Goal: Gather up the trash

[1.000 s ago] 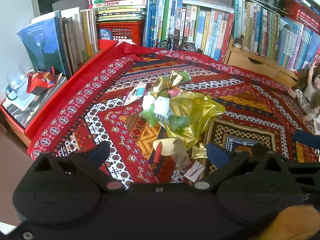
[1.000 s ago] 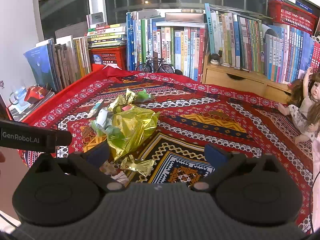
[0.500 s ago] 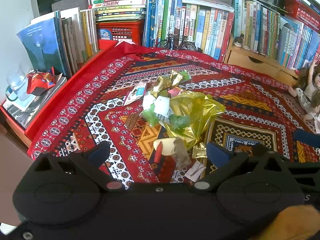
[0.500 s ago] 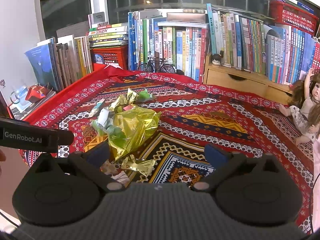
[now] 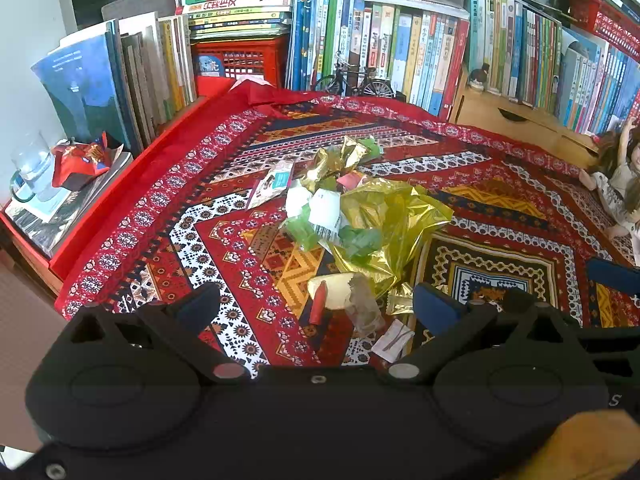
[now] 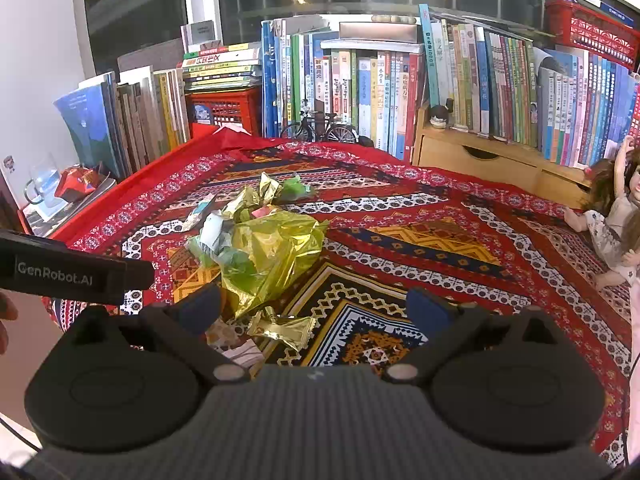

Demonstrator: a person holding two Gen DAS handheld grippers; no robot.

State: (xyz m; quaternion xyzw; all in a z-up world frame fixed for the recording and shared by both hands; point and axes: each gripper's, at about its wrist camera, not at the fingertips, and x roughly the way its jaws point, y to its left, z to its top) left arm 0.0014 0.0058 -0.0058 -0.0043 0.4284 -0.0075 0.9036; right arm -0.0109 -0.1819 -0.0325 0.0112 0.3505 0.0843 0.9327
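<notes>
On the patterned cloth (image 5: 200, 240), a heap of trash (image 5: 360, 220) topped by crumpled gold foil (image 6: 276, 248) is seen ahead of the left gripper (image 5: 316, 306) and beside the right gripper (image 6: 314, 306), both spread wide and empty.

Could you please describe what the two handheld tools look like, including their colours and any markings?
Both are matte black with two round pivot housings, angled linkage arms with silver pins, and blue-padded fingers. The right tool has a ribbed grey top; the left tool has a smooth black one and white "GenRobot.AI" lettering on its side.
</notes>
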